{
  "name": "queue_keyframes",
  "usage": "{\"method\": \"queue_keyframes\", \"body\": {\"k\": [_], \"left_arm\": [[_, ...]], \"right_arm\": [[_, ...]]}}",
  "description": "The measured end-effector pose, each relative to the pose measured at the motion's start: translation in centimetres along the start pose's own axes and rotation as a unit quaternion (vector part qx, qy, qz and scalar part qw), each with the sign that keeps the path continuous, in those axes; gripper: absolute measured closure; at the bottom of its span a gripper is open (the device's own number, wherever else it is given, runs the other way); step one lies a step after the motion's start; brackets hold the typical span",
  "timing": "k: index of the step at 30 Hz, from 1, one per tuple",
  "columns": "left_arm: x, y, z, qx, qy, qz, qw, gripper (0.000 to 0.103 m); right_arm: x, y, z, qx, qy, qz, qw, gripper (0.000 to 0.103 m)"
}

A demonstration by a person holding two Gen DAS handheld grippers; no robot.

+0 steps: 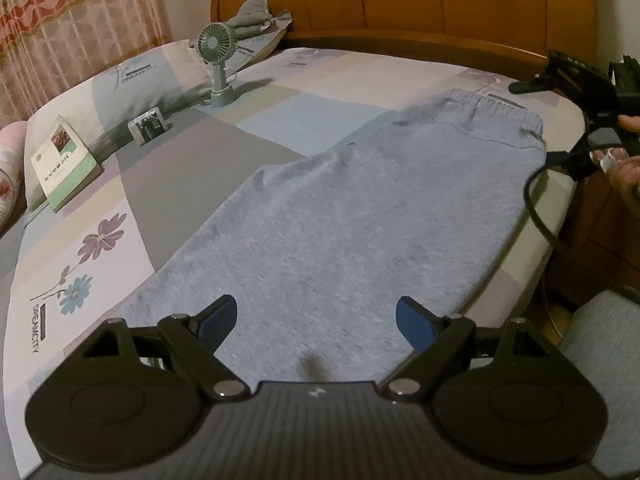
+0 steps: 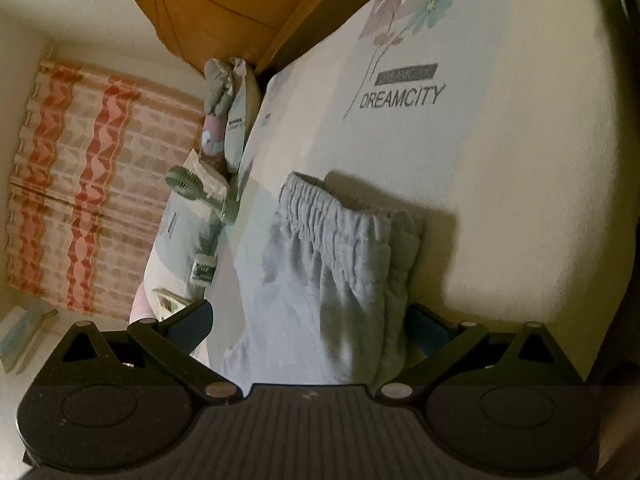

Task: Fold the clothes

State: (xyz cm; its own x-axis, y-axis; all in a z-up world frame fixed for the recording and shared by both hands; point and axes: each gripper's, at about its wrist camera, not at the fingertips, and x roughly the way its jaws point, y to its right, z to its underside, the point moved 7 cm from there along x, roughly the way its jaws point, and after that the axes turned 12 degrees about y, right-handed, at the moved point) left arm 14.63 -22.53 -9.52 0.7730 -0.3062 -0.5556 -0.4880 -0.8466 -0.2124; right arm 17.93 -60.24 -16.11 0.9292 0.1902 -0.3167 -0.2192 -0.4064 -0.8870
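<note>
right now a pair of grey sweatpants (image 1: 360, 208) lies spread flat on the bed (image 1: 168, 160), running from the near edge toward the wooden headboard (image 1: 440, 0), with its elastic waistband (image 1: 484, 108) at the far end. the left gripper (image 1: 316, 320) hovers over the near end of the fabric, its two blue-padded fingers (image 1: 412, 324) spread wide with nothing clamped between them, only cloth lying below.

the right gripper (image 2: 308, 324) sits at the waistband end, at the bed's right edge in the left wrist view, where a hand (image 1: 624, 160) holds it and a black cable (image 1: 536, 208) loops down from it. in the right wrist view the picture is rolled onto its side; the gathered waistband (image 2: 332, 208) and the folded edge of the pants fill the gap between the spread fingers (image 2: 192, 324), and the far finger is partly hidden behind the cloth. the pads do not look pressed onto the fabric, so the jaws stand apart around it.

beyond the pants, a small green fan (image 1: 218, 52) stands upright near the pillows (image 1: 140, 80), a small box (image 1: 150, 124) lies beside it, and a book (image 1: 64, 160) leans against a pillow. a patterned curtain (image 1: 72, 12) hangs behind.
</note>
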Motion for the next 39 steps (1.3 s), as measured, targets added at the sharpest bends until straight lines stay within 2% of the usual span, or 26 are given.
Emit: {"method": "queue_keyframes", "body": {"k": [7,9,13,20,28,34,39], "left_arm": [[-0.1,-0.2,0.1,-0.005,0.003,0.001,1.0,0.016],[-0.1,-0.2,0.1,-0.007,0.002,0.002,1.0,0.016],[-0.1,-0.3,0.2,-0.011,0.004,0.003,0.9999,0.016],[-0.2,-0.4,0.3,-0.013,0.007,0.006,0.9999,0.016],[0.0,-1.5,1.0,-0.032,0.003,0.001,0.9995,0.016],[0.0,-1.9,1.2,-0.036,0.007,0.009,0.9993,0.016],[0.6,-1.7,0.6,-0.015,0.011,0.018,0.9997,0.016]], "right_arm": [[-0.7,0.6,-0.9,0.034,0.048,-0.028,0.998,0.0],[-0.7,0.4,-0.8,0.027,0.043,-0.027,0.998,0.0],[0.2,-0.5,0.9,0.001,-0.012,-0.006,1.0,0.0],[0.7,-0.8,-0.7,-0.006,0.009,-0.001,1.0,0.0],[1.3,-1.2,-0.8,0.014,0.014,-0.018,1.0,0.0],[0.3,-4.3,-0.7,-0.051,0.02,-0.027,0.998,0.0],[0.3,-3.1,-0.9,-0.033,0.013,-0.024,0.999,0.0]]}}
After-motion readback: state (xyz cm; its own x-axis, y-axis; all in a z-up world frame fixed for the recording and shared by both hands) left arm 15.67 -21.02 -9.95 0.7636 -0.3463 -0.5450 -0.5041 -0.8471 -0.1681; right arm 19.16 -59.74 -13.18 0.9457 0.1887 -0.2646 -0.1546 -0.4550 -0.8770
